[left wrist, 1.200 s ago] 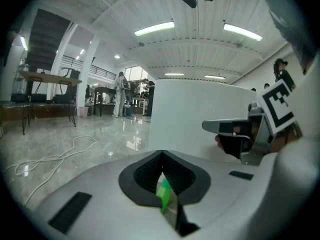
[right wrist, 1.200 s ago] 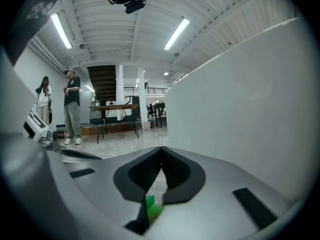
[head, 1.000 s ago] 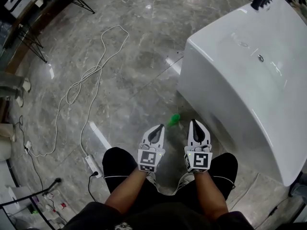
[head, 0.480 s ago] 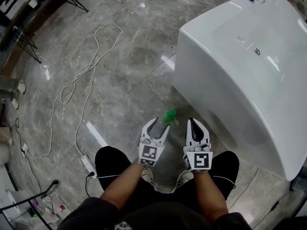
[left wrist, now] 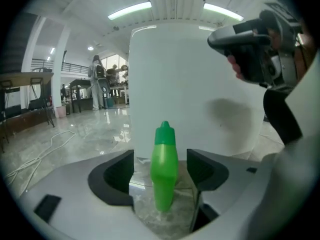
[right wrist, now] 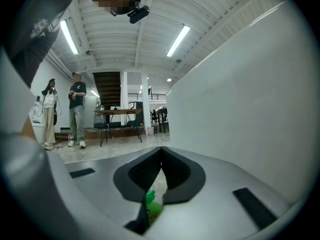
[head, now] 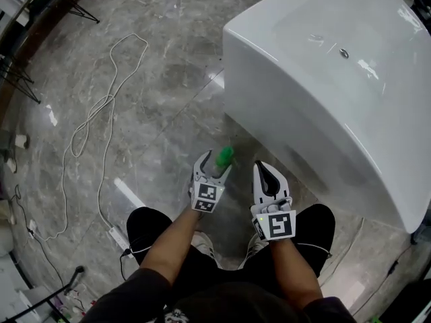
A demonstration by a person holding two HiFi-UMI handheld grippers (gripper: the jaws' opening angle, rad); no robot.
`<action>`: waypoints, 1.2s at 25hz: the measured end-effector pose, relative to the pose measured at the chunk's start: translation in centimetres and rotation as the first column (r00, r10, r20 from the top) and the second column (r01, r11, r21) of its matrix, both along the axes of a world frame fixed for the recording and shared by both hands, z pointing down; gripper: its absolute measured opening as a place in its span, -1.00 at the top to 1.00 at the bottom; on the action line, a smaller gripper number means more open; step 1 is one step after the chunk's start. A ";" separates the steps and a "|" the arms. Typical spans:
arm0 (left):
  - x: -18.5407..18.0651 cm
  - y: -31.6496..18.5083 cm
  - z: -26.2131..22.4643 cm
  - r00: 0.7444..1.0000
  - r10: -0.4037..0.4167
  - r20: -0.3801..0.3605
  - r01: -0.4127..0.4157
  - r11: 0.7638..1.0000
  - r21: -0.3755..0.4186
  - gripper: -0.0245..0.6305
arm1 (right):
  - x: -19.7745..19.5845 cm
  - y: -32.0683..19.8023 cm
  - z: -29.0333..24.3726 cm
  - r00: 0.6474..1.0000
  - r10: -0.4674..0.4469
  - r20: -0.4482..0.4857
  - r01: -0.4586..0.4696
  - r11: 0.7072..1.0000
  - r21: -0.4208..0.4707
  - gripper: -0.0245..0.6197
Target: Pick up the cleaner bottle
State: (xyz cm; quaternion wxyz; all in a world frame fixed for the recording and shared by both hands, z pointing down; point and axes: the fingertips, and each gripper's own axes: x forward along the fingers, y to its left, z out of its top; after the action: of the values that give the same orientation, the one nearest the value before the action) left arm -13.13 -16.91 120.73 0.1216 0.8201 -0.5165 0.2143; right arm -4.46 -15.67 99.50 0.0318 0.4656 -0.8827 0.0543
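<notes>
The cleaner bottle (head: 224, 156), bright green with a pointed cap, stands upright on the marble floor close to the foot of the white bathtub (head: 323, 79). My left gripper (head: 214, 164) has its jaws opening on either side of the bottle (left wrist: 165, 170); gaps show on both sides, so the pads do not press on it. To its right, my right gripper (head: 264, 169) is held level with its jaws shut and empty (right wrist: 161, 152); the green bottle (right wrist: 151, 205) shows low through the slit beneath them. That right gripper (left wrist: 250, 49) also appears high up in the left gripper view.
The tub's white wall (left wrist: 190, 84) rises just behind the bottle and fills the right side (right wrist: 250, 99). A white cable (head: 94, 113) loops over the floor at left, ending at a power strip (head: 118, 237). Two people (right wrist: 76, 109) stand far off by tables.
My left gripper has gone from shut to wide open and has dropped forward, so that the bottle now stands between its jaws. The right gripper has stayed put.
</notes>
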 end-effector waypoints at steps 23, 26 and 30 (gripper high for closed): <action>2.4 -4.2 6.6 1.000 0.010 0.027 -0.009 1.000 -0.015 0.26 | 0.8 1.1 1.4 1.000 0.009 -0.026 -0.009 1.000 -0.020 0.87; 3.0 -4.2 6.5 0.999 0.020 0.028 -0.019 1.000 -0.011 0.33 | 1.1 0.9 1.5 0.999 0.017 -0.031 -0.017 1.000 -0.023 0.87; 2.9 -4.4 6.3 1.000 0.004 0.026 -0.003 1.000 -0.014 0.34 | 1.3 0.7 1.9 0.999 0.023 -0.045 -0.025 0.999 -0.023 0.87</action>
State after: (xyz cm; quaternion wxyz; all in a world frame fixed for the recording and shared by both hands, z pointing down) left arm -10.24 -21.28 127.05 0.1203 0.8173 -0.5151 0.2287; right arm -3.13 -14.95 101.36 0.0566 0.4769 -0.8754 0.0547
